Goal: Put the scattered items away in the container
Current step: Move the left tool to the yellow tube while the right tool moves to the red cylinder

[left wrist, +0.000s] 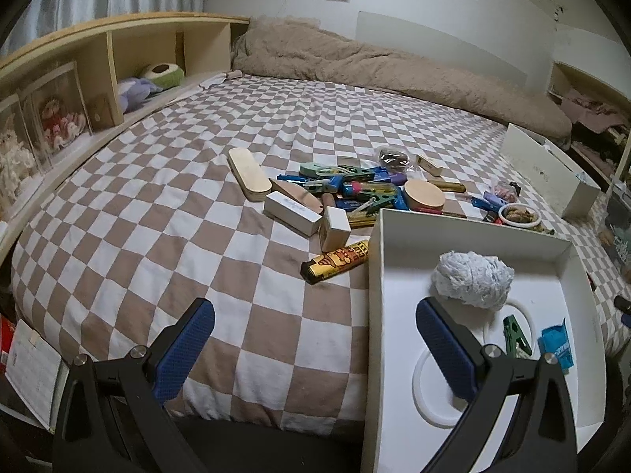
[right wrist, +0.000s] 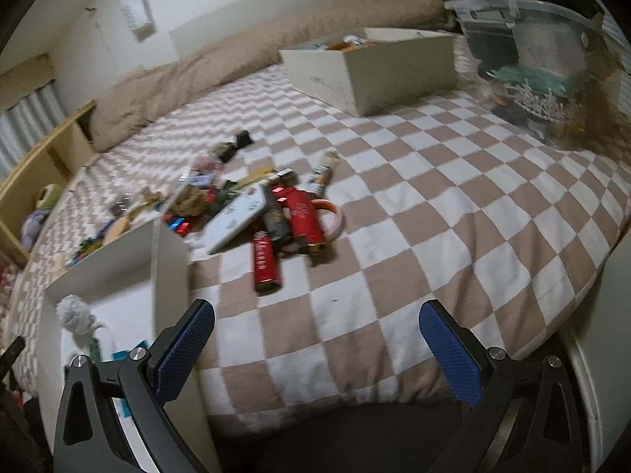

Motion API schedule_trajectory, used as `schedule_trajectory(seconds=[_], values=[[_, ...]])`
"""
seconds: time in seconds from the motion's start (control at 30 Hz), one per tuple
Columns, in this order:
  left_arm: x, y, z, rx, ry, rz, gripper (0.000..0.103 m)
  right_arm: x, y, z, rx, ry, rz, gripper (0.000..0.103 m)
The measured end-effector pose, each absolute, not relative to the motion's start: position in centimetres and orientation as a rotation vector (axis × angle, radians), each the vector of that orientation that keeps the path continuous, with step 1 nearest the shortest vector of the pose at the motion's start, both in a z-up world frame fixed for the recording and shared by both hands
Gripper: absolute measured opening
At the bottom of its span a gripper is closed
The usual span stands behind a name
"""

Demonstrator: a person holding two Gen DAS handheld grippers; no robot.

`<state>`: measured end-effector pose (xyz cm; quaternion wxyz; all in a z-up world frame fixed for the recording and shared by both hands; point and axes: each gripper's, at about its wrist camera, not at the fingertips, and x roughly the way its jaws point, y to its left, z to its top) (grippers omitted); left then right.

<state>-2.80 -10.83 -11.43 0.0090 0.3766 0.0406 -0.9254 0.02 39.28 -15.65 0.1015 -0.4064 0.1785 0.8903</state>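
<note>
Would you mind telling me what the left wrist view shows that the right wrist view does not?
Only the left wrist view shows the yellow lighter, the round wooden lid and the open left gripper. Only the right wrist view shows the red lighters, a clear storage bin and the open right gripper. Both show the white container with the crumpled tissue inside, on the checkered bedspread.

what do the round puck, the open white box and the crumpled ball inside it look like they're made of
Round puck: looks like pale unfinished wood, matte, with a tan face and a plain side band.
Open white box: probably cardboard, going by its thin, flat, matte white walls with crisp edges.
Crumpled ball: likely tissue or soft paper, white with a bluish tint and a wrinkled, fuzzy surface; thin cloth can't be ruled out.
</note>
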Motion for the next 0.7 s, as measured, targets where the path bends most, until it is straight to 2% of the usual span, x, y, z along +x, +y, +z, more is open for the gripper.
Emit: schedule_trajectory(seconds=[0.23,0.53,0.7], values=[[-3.9,-12.2,-10.7,1.130,0.137,-2.865,0.103,-1.5,40.9,-16.2,-1.189,0.621,2.562,0.103],[-6.6,-14.6,-10.5,1.150,0.179,-2.813,0.103,-6.0,41.1,-17.8,-1.363,0.377,2.459,0.103],[-8.0,-15.4,-10.9,1.210,0.115,-2.762,0.103,-7.3,41.1,-18.8,-1.432,0.314,2.422,0.103]])
